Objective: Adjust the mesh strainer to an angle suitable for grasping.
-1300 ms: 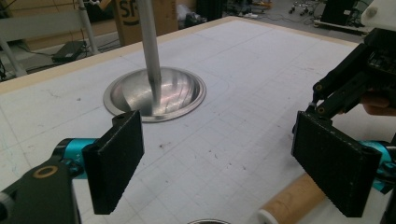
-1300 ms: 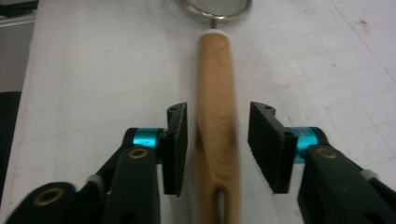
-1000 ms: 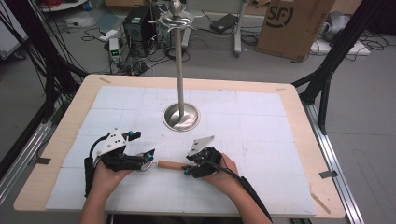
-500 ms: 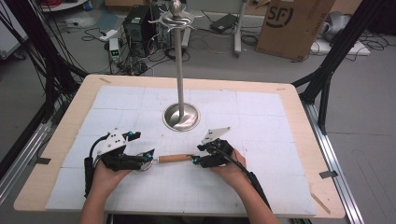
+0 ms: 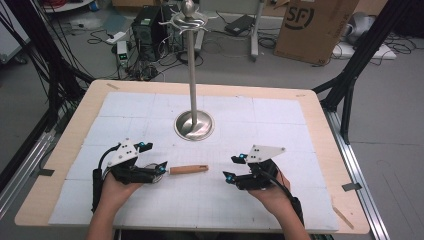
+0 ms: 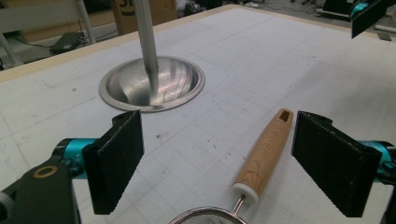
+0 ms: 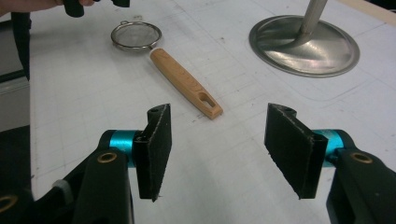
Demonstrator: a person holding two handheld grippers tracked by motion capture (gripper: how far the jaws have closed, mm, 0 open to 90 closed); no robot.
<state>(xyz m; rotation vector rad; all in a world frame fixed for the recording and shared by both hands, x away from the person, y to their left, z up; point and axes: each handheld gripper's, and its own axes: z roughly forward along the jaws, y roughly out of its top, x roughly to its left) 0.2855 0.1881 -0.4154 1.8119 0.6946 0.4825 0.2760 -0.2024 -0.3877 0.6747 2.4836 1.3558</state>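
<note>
1. I see a white gridded table (image 5: pixel 280 115) in a cable-strewn workshop.
2. The strainer (image 7: pixel 186 83) lies flat between my grippers, its mesh end nearest the left gripper (image 6: pixel 233 158).
3. The left jaws gape wide around the handle, holding nothing; closing off-centre could skid it.
4. The right gripper (image 7: pixel 217 149), wide open and empty, sits near the handle tip; the stand (image 5: pixel 193 124) lies beyond, a collision risk when lifting.
</note>
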